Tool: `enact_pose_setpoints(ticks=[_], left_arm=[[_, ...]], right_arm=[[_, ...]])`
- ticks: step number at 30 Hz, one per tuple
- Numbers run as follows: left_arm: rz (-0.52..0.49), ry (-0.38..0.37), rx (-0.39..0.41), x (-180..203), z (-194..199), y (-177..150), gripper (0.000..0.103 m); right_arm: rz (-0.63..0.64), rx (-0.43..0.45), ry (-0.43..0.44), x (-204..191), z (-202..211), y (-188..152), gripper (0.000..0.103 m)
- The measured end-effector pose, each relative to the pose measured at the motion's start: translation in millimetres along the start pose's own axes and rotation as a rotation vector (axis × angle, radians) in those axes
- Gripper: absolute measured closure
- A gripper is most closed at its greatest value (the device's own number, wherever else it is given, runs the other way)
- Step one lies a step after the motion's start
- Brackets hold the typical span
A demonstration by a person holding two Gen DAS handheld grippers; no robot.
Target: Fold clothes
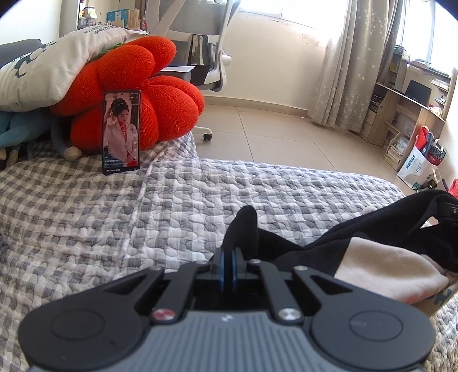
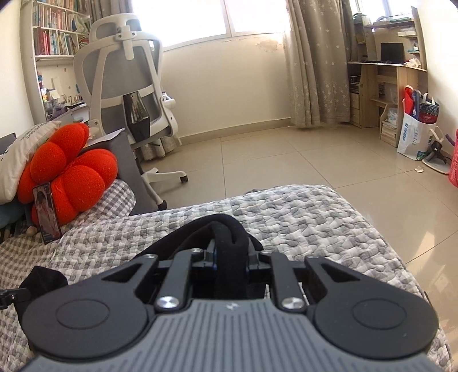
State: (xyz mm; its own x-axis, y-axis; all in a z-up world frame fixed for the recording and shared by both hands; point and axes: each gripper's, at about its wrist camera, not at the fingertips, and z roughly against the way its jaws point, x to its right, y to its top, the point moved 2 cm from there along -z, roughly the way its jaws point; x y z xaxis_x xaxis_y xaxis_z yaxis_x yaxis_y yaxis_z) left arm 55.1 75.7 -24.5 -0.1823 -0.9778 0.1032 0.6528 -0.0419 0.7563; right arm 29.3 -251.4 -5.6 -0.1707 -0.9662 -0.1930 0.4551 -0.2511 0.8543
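Black garment (image 1: pixel 329 243) lies on the checked quilt (image 1: pixel 143 214), in front of the red cushion (image 1: pixel 137 94). Left gripper (image 1: pixel 229 254) pinches a fold of it; right gripper (image 2: pixel 229 249) clamps a thicker bunch, jaws narrow.

Bright daylight from the overexposed window (image 2: pixel 229 17) glares off the floor (image 2: pixel 329 160); fisheye edges bend and darken.

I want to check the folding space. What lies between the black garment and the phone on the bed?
Only bare checkered quilt between black garment and phone, in the left wrist view.
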Motion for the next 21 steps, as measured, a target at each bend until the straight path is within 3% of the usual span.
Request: enact_pose_setpoints(ticks=[7,11,18,21], left_arm=[[0.008,0.034,-0.009,-2.5,2.7,-0.6,0.098],[0.005,0.047,-0.058,-5.1,-1.9,-4.9,0.098],[-0.004,0.005,-0.195,-4.4,-18.4,-17.6,0.098],[-0.008,-0.009,-0.202,-2.4,-18.8,-19.1,0.097]], right_arm=[[-0.03,0.009,-0.075,12.0,1.4,-0.5,0.086],[-0.018,-0.072,-0.092,15.6,-7.9,-9.1,0.086],[-0.039,-0.262,-0.084,25.3,-28.9,-27.1,0.086],[-0.031,-0.299,-0.065,21.7,-30.8,-30.8,0.076]])
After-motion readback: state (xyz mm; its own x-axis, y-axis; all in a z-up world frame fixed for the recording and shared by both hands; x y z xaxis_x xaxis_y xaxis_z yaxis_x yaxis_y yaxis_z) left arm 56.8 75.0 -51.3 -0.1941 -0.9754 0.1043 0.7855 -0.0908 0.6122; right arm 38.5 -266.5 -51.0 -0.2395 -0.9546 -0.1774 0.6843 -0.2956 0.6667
